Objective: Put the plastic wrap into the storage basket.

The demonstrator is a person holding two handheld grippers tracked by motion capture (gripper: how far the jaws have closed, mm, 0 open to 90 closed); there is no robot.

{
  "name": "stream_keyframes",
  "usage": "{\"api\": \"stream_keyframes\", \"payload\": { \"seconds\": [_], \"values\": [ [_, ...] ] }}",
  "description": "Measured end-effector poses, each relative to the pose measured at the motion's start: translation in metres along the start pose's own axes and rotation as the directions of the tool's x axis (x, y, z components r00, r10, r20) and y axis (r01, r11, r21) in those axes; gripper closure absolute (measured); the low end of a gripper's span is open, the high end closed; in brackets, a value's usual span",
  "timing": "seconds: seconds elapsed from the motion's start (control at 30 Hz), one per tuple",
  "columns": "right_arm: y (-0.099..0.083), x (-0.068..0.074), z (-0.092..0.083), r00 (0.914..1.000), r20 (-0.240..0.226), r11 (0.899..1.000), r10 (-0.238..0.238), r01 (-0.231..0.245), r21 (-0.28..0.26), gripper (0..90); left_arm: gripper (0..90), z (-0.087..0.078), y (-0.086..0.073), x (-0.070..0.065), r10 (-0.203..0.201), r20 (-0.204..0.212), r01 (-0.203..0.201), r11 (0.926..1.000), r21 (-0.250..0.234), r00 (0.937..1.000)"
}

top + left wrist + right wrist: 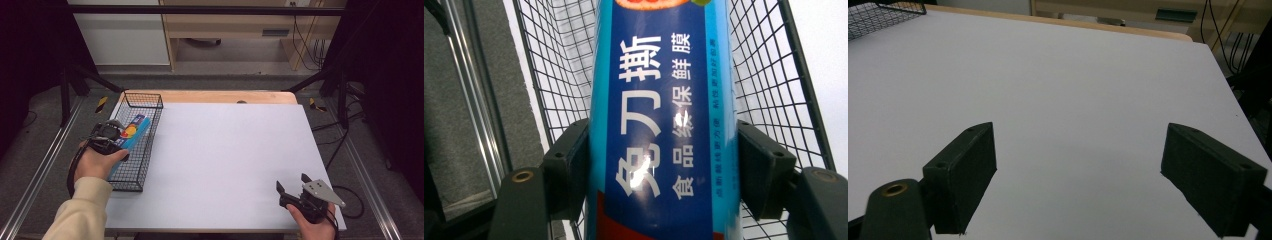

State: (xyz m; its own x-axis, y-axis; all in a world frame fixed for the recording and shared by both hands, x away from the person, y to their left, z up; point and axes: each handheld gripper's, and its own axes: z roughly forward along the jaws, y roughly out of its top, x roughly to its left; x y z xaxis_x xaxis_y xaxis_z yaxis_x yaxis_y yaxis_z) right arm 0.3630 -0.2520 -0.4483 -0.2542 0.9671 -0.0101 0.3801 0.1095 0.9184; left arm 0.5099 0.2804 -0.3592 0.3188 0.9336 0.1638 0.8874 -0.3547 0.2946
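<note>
A: At nine o'clock on the white table (225, 160), over the wire basket (150, 100), your left gripper (117, 136) holds the blue cling-film box (664, 125). Both pads (571, 165) press flat on its two long sides, so the jaws are clamped on it across its width.

B: Handling notes?

A: Judging by the print, you have a long, narrow carton of cling film. Expect it to be light, stiff along its length, and somewhat crushable at the side walls. The glossy printed face looks slippery, since glare shows on it. Your grip sits toward the near end, with most of the length running ahead into the basket, so the far end may droop or swing if you tilt it.

B: Better hold?

A: Probably nearer mid-length, on the same two long sides, with moderate squeeze only.

B: Other hand?

A: Your right gripper (292, 184) rests at five o'clock on the table, jaws wide apart, nothing between them, well apart from the basket.
</note>
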Motion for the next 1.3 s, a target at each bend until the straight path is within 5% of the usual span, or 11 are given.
{"api": "stream_keyframes", "payload": {
  "seconds": [0.7,1.3],
  "values": [
    [0.000,0.000,0.000,1.0000,-0.002,1.000,0.000,0.000,0.003,14.6,32.1,0.006,0.003,-0.004,0.026,-0.054,-0.023,0.9987,0.045,0.9982],
    [0.000,0.000,0.000,1.0000,-0.002,1.000,-0.001,0.001,0.004,14.6,32.1,0.013,0.001,-0.003,0.030,-0.051,-0.026,0.9964,0.081,0.9983]
  ]
}}
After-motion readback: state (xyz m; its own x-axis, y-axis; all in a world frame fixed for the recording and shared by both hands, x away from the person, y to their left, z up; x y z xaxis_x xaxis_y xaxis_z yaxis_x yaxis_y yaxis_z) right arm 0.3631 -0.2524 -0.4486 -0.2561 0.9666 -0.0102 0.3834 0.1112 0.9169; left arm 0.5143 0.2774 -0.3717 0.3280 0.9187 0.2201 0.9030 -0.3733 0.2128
